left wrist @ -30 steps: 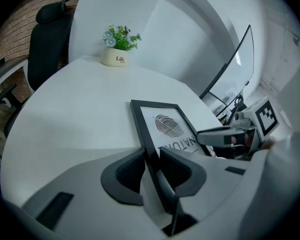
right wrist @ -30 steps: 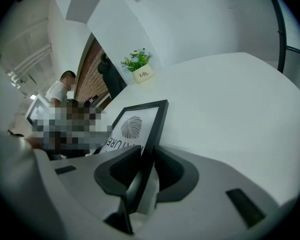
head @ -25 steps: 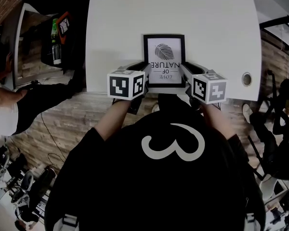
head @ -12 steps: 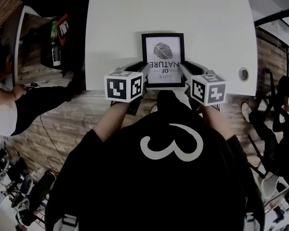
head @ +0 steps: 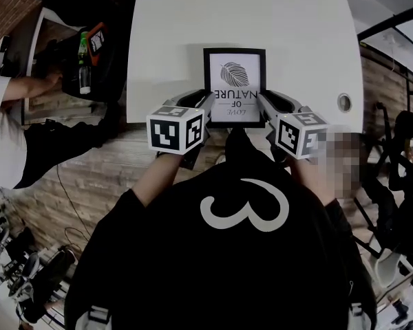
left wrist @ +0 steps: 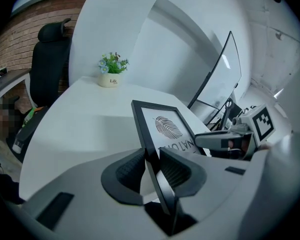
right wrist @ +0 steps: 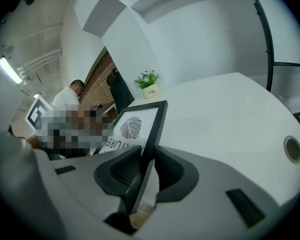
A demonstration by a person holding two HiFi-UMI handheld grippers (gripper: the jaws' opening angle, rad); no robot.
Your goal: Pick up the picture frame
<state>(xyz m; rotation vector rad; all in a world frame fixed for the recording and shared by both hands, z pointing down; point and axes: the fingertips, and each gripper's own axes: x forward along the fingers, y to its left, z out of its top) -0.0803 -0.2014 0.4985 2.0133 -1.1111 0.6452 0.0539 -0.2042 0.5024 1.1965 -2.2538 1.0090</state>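
The picture frame (head: 235, 85) has a black border and a white print with a leaf and lettering. It hangs over the near edge of the white table (head: 296, 40), held at both sides. My left gripper (head: 206, 104) is shut on the frame's left edge (left wrist: 149, 146), and my right gripper (head: 261, 102) is shut on its right edge (right wrist: 152, 134). In each gripper view the black border runs between the two dark pads. The frame (left wrist: 167, 129) tilts up, its far edge raised off the table.
A small potted plant (left wrist: 111, 71) stands at the table's far edge. A round cable hole (head: 343, 102) sits at the table's right. A dark office chair (left wrist: 49, 64) stands on the left. A person in white (head: 7, 136) stands at a side desk on the left.
Both grippers have risen with the frame between them, and it now sits a little higher over the table's near edge. The person on the left has reached toward the side desk.
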